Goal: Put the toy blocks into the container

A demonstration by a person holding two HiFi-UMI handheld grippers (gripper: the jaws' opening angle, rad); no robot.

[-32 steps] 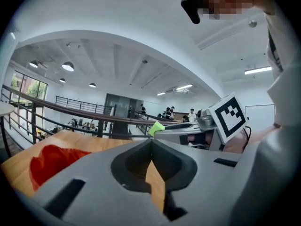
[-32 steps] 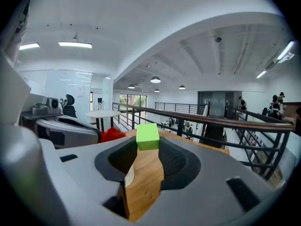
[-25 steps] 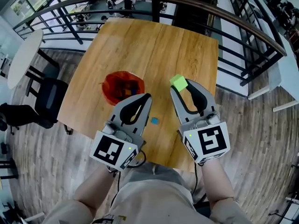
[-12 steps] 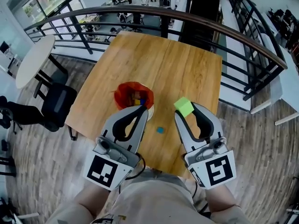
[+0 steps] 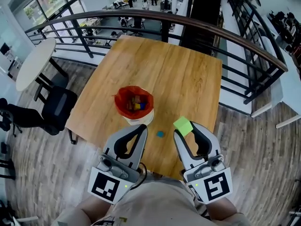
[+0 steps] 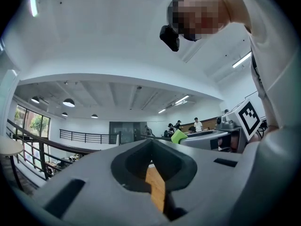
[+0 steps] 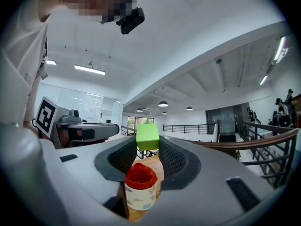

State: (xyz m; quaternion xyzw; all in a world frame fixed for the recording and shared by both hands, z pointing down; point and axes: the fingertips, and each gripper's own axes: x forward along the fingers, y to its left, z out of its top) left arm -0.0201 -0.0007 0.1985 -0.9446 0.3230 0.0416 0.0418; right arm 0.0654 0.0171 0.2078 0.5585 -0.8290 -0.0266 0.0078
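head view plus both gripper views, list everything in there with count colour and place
square wooden table: one, light brown, centre
white patterned container with red liner: one, on the table's near-left part
toy blocks in the container: several, red, yellow, blue; count unclear
small blue block: one, on the table, right of the container
green cube block: one, held over the table's near-right part
round side table: one, white, far left
office chair: one, black, left of the wooden table
curved railing: one, dark, beyond the table
left gripper: one, grey, fingers together, empty
right gripper: one, grey, fingers clamped on the green cube
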